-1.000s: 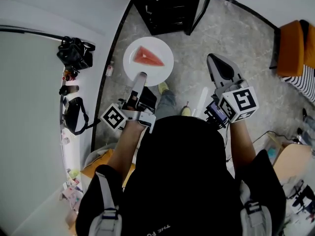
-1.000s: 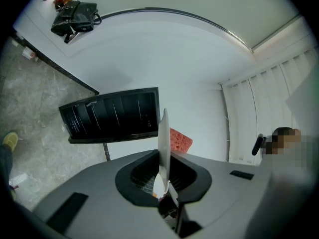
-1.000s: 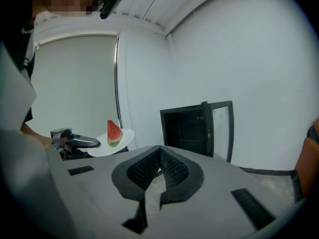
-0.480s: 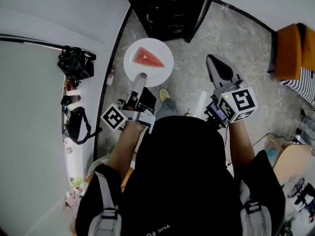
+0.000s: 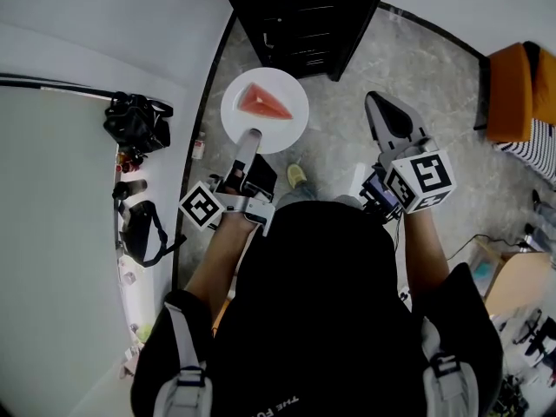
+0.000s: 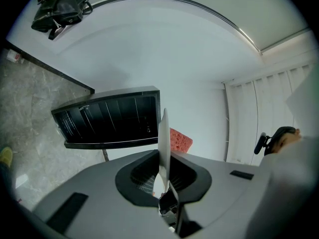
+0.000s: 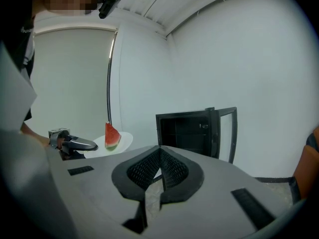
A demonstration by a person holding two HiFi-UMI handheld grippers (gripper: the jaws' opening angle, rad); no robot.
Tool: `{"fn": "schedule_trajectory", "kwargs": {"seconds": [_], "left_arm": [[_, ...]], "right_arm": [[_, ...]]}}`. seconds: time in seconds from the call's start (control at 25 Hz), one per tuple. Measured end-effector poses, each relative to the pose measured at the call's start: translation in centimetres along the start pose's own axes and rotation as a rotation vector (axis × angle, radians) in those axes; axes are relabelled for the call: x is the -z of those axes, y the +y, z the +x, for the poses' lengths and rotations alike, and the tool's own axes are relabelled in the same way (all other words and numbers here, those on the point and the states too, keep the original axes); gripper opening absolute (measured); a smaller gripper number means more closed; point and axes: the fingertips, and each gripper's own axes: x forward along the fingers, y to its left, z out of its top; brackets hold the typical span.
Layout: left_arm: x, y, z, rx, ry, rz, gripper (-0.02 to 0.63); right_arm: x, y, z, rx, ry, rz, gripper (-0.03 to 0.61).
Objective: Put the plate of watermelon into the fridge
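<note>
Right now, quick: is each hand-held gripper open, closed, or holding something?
Left hand-held gripper: closed on the rim of the plate carrying the watermelon.
Right hand-held gripper: closed, holding nothing.

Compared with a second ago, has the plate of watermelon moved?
Yes. The plate, clamped in the left hand-held gripper, has gone forward toward the black fridge; the black bag at the left now lies further back relative to it.

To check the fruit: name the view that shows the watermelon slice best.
The head view: the watermelon slice lies whole, seen from above, on the white plate. The right gripper view shows it small and side-on. The left gripper view shows only a red corner past the edge-on plate.
</note>
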Motion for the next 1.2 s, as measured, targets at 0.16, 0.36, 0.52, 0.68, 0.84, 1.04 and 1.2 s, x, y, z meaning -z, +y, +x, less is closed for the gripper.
{"fn": "schedule_trajectory", "kwargs": {"seconds": [0.16,0.36,0.52,0.68,0.84,1.04,1.2], "left_arm": [[-1.6,0.5,0.3,0.002,0.002,0.001,0.035],[-2.9,0.6,0.9,0.01,-0.001,-0.001,0.035],[-3.6,0.9,1.1,0.009,-0.002,-0.006,0.035],[-4.5,1.4,1.6,0.002,0.0,-0.009,0.035],[-4.7,1.5,1.9,0.005,0.007,-0.01,0.035],[-4.8,1.3,1.9,0.019,0.015,-0.002,0.035],[-4.8,1.2,2.0,0.022,0.017,-0.003,0.035]], "right_arm": [[0.0,0.3,1.2,0.004,0.002,-0.008,0.009],[-0.6,0.2,2.6,0.005,0.001,-0.022,0.009],[-1.1,0.0,3.4,0.012,-0.005,-0.025,0.009],[-1.3,0.0,4.5,0.014,-0.004,-0.024,0.009],[-1.3,-0.2,4.6,0.022,-0.006,-0.019,0.009],[-1.2,0.1,4.4,0.027,-0.01,-0.03,0.009],[-1.2,0.1,4.3,0.031,-0.009,-0.035,0.009]]}}
